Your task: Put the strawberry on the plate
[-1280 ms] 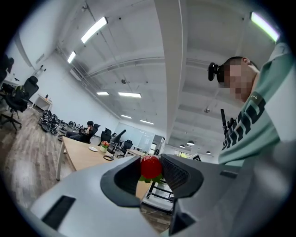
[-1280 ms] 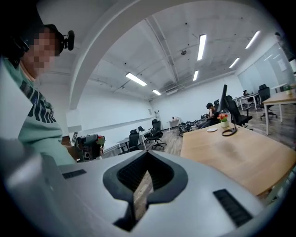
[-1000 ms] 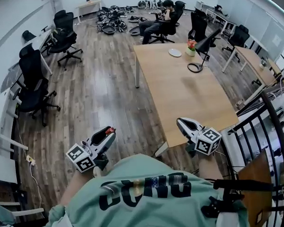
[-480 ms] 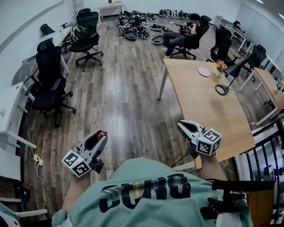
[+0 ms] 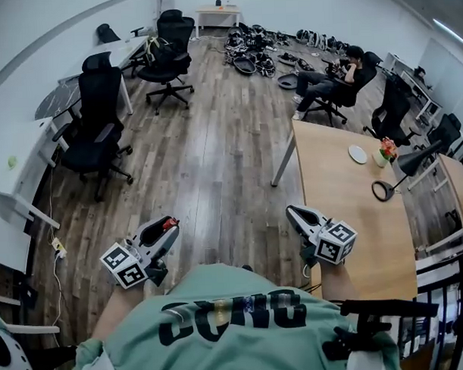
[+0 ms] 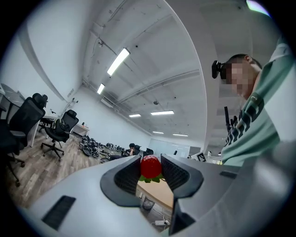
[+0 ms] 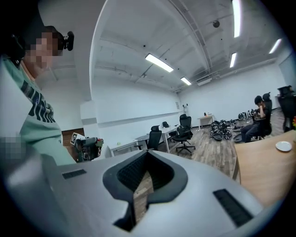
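Left gripper view is showing the left hand-held gripper (image 6: 151, 173) pinching a red strawberry (image 6: 151, 165) between its ribbed pads, jaws part-closed on the fruit, green leaves hanging just below the grip. Right gripper view is showing the right hand-held gripper (image 7: 148, 155) with its jaws meeting at the tips and nothing between them. Head view is showing both being held out in front of the person's chest, the left one over the wooden floor (image 5: 208, 166), the right one near the near corner of a long wooden tabletop (image 5: 346, 214). A small white plate (image 5: 358, 154) is sitting toward the far end of that tabletop, beside a flower pot (image 5: 382, 154) and well apart from the strawberry. Judging from this, the carrying step is under way: the fruit is gripped but not yet delivered. The next move is likely calling for bringing the left hand-held gripper along the tabletop, lowering it over the plate, then opening the jaws.
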Tool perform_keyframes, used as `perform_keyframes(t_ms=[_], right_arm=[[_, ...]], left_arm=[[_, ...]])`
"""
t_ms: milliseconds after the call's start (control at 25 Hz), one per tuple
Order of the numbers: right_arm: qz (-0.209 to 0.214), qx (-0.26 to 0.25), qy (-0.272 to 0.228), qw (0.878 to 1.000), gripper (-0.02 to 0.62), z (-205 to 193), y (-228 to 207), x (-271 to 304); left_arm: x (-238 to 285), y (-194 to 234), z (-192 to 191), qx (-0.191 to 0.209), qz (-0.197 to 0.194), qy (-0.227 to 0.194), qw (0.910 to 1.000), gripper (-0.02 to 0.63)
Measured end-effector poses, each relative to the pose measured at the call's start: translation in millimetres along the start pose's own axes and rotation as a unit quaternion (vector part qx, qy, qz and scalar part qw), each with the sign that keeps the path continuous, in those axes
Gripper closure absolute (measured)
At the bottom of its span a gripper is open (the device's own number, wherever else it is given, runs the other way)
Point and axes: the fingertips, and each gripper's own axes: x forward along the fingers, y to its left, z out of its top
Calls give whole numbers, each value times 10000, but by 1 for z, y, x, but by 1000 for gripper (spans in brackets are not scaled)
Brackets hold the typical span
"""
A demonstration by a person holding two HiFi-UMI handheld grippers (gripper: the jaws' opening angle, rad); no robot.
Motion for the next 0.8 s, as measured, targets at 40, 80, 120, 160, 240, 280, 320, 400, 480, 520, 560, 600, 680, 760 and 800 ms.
perform_keyframes(t_ms=[40, 80, 120, 160, 240, 280, 320, 400, 480, 520, 560, 600, 680, 760, 800], right_arm=[[53, 2, -20, 10000, 590, 6, -18, 5], [99, 0, -36, 9999, 589, 13, -37, 10], [143, -10, -50, 9999, 590, 20, -56, 14], [187, -34, -66, 9998, 590, 30, -76, 18], [276, -117, -121, 9995, 589, 50, -112, 25], [315, -145, -155, 9993, 590, 59, -130, 28], [345, -152, -186, 9991, 589, 66, -147, 30], [362, -107, -209, 9991, 589, 73, -181, 34], [365, 2, -203, 9991, 589, 73, -209, 41], [393, 53, -192, 9990, 589, 71, -218, 46], [436, 77, -165, 9989, 589, 68, -224, 52], [464, 79, -119, 9988, 589, 64, -230, 56], [386, 117, -17, 9992, 589, 56, -248, 64], [180, 255, 44, 9995, 589, 53, -270, 72], [73, 305, 62, 9995, 590, 54, -279, 78]], left_arm=[[17, 5, 4, 40, 43, -21, 10000, 465], [35, 9, 9, 75, 75, -46, 9999, 465], [54, 12, 14, 109, 98, -73, 9999, 465], [73, 14, 20, 155, 110, -92, 9998, 465], [111, 17, 32, 280, 123, -101, 9995, 465], [128, 20, 36, 324, 137, -103, 9993, 465], [145, 22, 38, 342, 152, -113, 9992, 465], [178, 26, 37, 314, 150, -128, 9993, 465], [208, 32, 30, 267, 100, -64, 9996, 465], [220, 38, 26, 255, 76, 4, 9996, 465], [230, 45, 23, 246, 63, 79, 9996, 465], [239, 54, 20, 226, 56, 143, 9996, 465], [257, 75, 15, 116, 23, 207, 9997, 465], [275, 98, 10, -23, -88, 228, 9997, 465], [284, 110, 10, -81, -174, 234, 9995, 465]])
